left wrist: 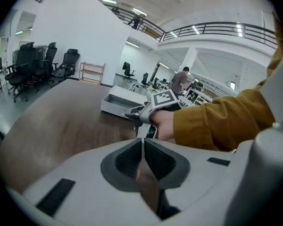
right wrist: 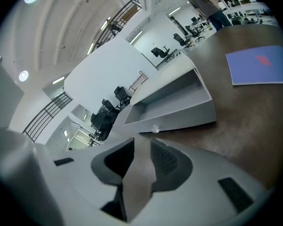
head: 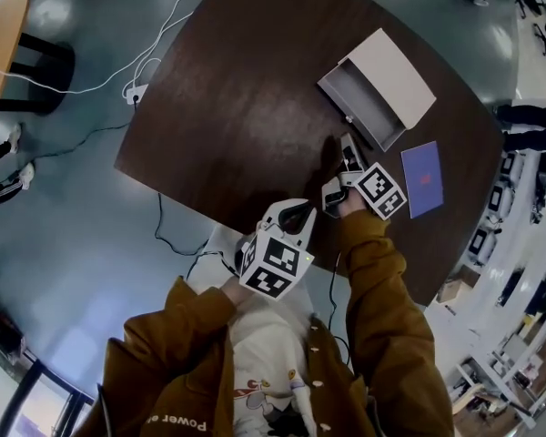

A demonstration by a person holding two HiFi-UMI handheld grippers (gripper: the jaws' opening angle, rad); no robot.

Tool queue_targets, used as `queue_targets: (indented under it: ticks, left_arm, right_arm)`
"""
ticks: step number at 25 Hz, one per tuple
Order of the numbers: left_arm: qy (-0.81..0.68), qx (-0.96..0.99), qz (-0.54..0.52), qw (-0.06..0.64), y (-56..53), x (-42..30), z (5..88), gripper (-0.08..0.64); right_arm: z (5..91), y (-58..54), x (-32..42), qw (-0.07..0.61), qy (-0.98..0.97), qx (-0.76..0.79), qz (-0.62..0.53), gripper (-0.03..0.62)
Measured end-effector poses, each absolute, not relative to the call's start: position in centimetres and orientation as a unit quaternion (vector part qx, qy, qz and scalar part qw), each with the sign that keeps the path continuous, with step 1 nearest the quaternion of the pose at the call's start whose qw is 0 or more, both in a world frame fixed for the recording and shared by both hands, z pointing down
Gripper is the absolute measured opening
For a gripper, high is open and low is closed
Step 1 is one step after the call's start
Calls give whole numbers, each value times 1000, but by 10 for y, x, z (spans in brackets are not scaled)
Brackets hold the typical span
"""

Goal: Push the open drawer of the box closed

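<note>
Facing the open drawer (right wrist: 172, 108), right gripper (right wrist: 142, 146) jaws spread (empty); left gripper (left wrist: 144, 142) jaws pressed together.

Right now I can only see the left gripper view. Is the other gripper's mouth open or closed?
Observer: The right gripper has its jaws a little apart, and nothing is between them.
Operator: Does the drawer have a handle?
Observer: Yes, a small round knob sits on the front of the drawer. It is just ahead of those jaws, and some table shows between them.
Operator: Is anything else lying around?
Observer: A blue sheet lies flat on the table beside the box, not touching it.
</note>
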State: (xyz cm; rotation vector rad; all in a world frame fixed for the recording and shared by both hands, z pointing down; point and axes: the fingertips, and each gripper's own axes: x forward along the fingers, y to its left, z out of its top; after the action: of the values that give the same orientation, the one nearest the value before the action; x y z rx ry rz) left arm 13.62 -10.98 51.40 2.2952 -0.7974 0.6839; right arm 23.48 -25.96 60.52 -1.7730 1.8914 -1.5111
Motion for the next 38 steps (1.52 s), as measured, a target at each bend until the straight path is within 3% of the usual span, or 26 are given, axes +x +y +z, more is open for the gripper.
queue_targets:
  ticks: [26, 38]
  left_arm:
    - [-291, 863, 262, 319, -119, 139, 532, 8]
    - [-290, 863, 258, 322, -117, 132, 533, 8]
  right_arm:
    - [644, -300, 244, 152, 525, -609, -575, 103]
    - [651, -296, 242, 155, 498, -616, -590, 149]
